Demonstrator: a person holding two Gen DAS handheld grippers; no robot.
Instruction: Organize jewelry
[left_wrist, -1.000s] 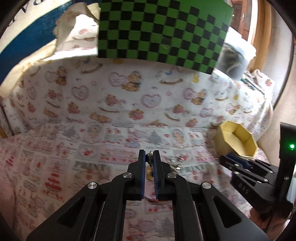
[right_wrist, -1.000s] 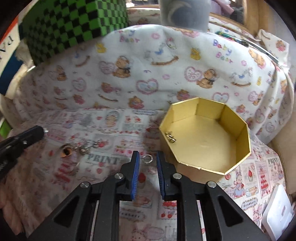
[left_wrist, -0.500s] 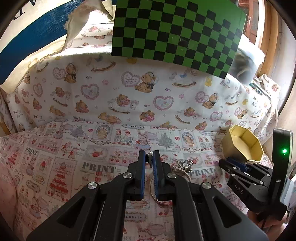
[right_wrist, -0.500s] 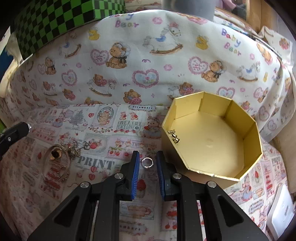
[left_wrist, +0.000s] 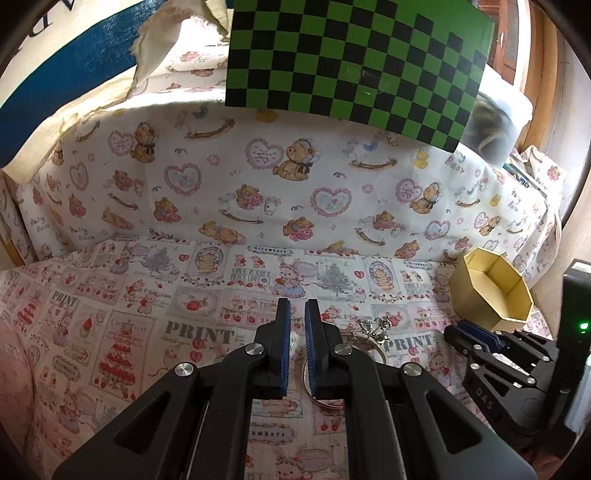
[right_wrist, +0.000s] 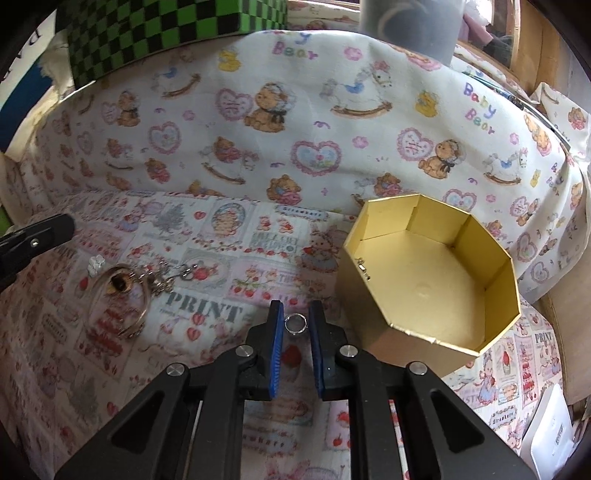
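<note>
The small silver ring (right_wrist: 295, 324) lies flat on the printed cloth (right_wrist: 207, 258), right between the tips of the right gripper (right_wrist: 295, 321). Its jaws have just been closing & now stand narrow around the ring; real contact of the pads is not clear. The gold octagon box (right_wrist: 491, 321) is just to the right, w/ 1 small piece already inside. The left gripper (left_wrist: 294, 325) is nearly closed, holding nothing, above the bangle (left_wrist: 317, 373). Vs 1 s before, the ring sat beyond the tips; now it is between them

Green-and-black checkered board (left_wrist: 354, 55), teddy-bear print cloth (left_wrist: 229, 184), grey plastic tub (right_wrist: 410, 22)
</note>
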